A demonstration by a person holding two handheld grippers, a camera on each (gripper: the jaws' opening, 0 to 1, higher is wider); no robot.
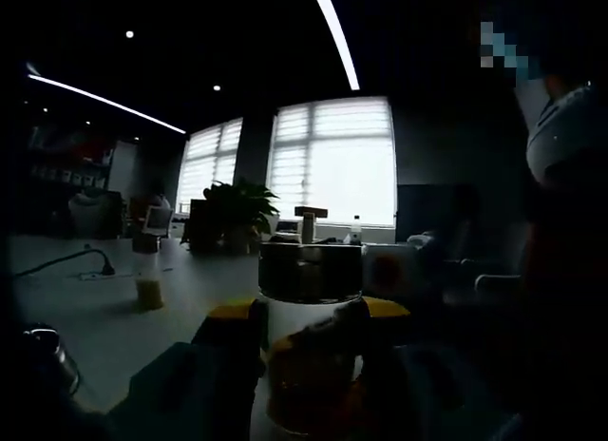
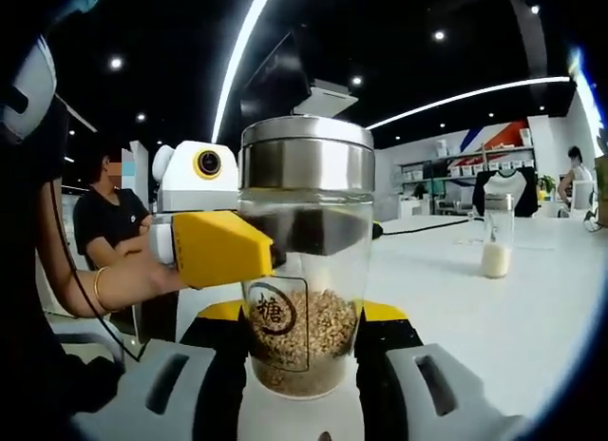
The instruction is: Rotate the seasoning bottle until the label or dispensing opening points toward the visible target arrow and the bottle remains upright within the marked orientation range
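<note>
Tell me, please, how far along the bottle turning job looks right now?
Done: the bottle is gripped and upright, the right tool at its base and the left tool on its upper body. In hand: the turn; the label faces the right gripper view. Left: I see no arrow, so alignment can't be judged; then release on the table.

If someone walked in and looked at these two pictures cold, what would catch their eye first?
In the right gripper view, the seasoning bottle stands upright in the centre: clear glass, steel lid, brown granules, a round label facing the camera. The right gripper flanks its base, and the yellow-tipped left gripper meets its upper body from the left. In the dim left gripper view, the bright windows stand out behind.
</note>
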